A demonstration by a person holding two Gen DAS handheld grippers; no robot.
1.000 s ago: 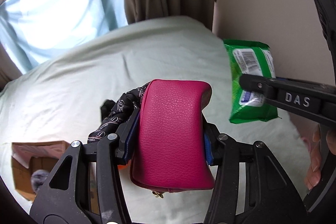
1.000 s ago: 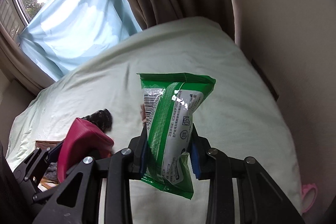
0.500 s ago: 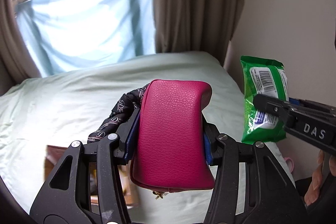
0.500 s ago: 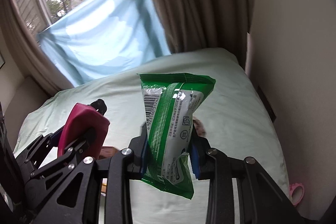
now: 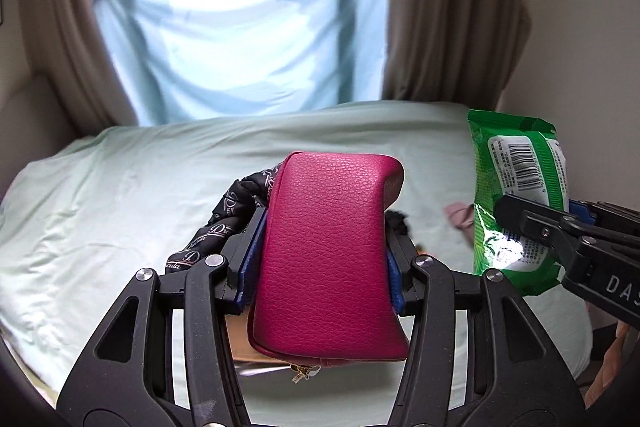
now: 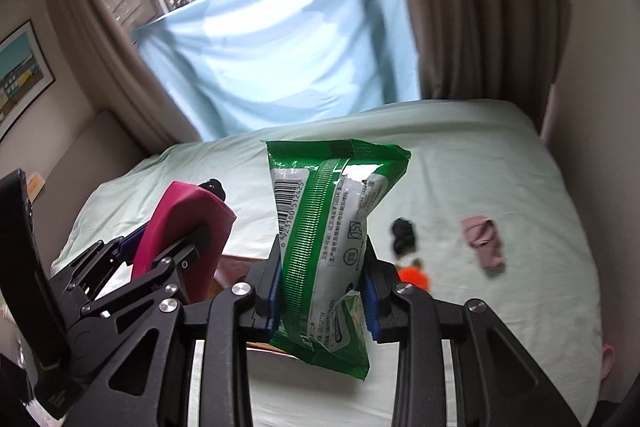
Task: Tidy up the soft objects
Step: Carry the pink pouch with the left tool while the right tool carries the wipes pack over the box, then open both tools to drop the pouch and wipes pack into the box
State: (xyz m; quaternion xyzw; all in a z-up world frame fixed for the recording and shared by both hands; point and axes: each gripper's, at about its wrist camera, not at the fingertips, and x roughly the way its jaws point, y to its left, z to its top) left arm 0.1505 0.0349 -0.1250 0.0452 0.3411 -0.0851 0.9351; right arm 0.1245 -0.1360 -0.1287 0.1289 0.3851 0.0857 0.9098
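My left gripper (image 5: 322, 247) is shut on a magenta leather pouch (image 5: 328, 251) with a black patterned scarf (image 5: 224, 223) hanging at its left, held above the bed. My right gripper (image 6: 322, 275) is shut on a green wet-wipes pack (image 6: 328, 239), held upright above the bed; the pack also shows in the left wrist view (image 5: 516, 195). The pouch shows in the right wrist view (image 6: 184, 227) to the left of the pack. A cardboard box (image 6: 236, 267) lies below both grippers, mostly hidden.
On the pale green bed sheet (image 6: 500, 163) lie a black soft item (image 6: 404, 235), an orange item (image 6: 416, 277) and a pink folded cloth (image 6: 484, 241). A pink ring (image 6: 608, 363) hangs at the bed's right edge. Curtains and a window stand behind.
Both grippers have tilted up and moved back with their loads, so the window and more of the bed show. The small items on the sheet have come into view.
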